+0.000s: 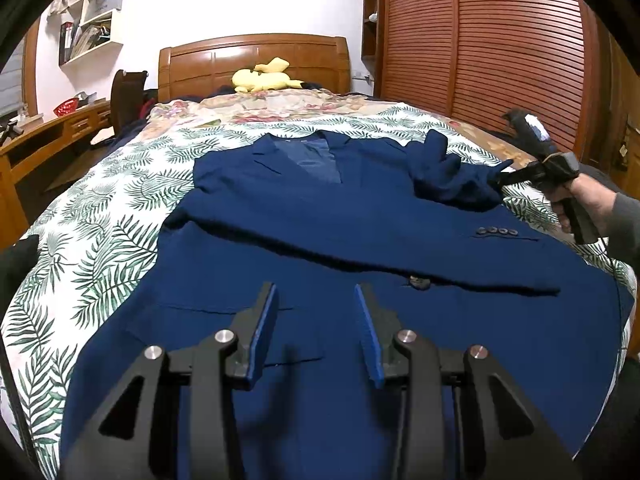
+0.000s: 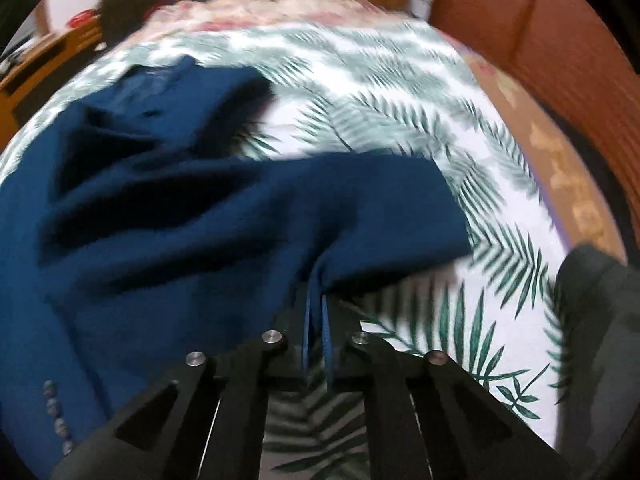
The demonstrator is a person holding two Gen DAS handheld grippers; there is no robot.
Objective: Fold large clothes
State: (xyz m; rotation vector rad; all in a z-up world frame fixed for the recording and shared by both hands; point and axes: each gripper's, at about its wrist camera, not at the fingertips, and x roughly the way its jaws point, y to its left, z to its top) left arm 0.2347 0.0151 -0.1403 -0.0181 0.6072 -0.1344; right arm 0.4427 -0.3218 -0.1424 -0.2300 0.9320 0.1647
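You are working over a bed (image 1: 120, 216) with a white cover printed with green leaves, and a flowery blanket lies at its far end by the brown wooden headboard (image 1: 256, 62). One yellow soft toy (image 1: 264, 78) sits there at the head of the bed. On the left side of the room you can see a wooden desk (image 1: 48, 136) with one red bowl (image 1: 66, 106) on it, one dark chair (image 1: 126, 100), and white shelves (image 1: 94, 16) on the wall full of books and boxes. On the right side is a big brown wardrobe (image 1: 500, 48) with ribbed doors. One dark blue jacket (image 1: 320, 240) lies spread flat in the middle of the bed, collar toward the headboard and bottom edge toward you. One sleeve lies folded across its front, with four small buttons (image 1: 497, 232) in a row on the cuff, and one more button (image 1: 418, 283) shows near the middle of the jacket. Your left gripper (image 1: 316, 304) hangs over the bottom part of the jacket with its two blue pads apart and nothing between them. Your right gripper (image 2: 318, 316) is near the right edge of the bed, by the jacket's shoulder. Its two fingers are pressed together and pinch a fold of the blue cloth, which bunches up where it is pinched. Your hand (image 1: 580, 200) and a grey sleeve (image 1: 624, 224) show behind it. The right camera's picture is blurry.
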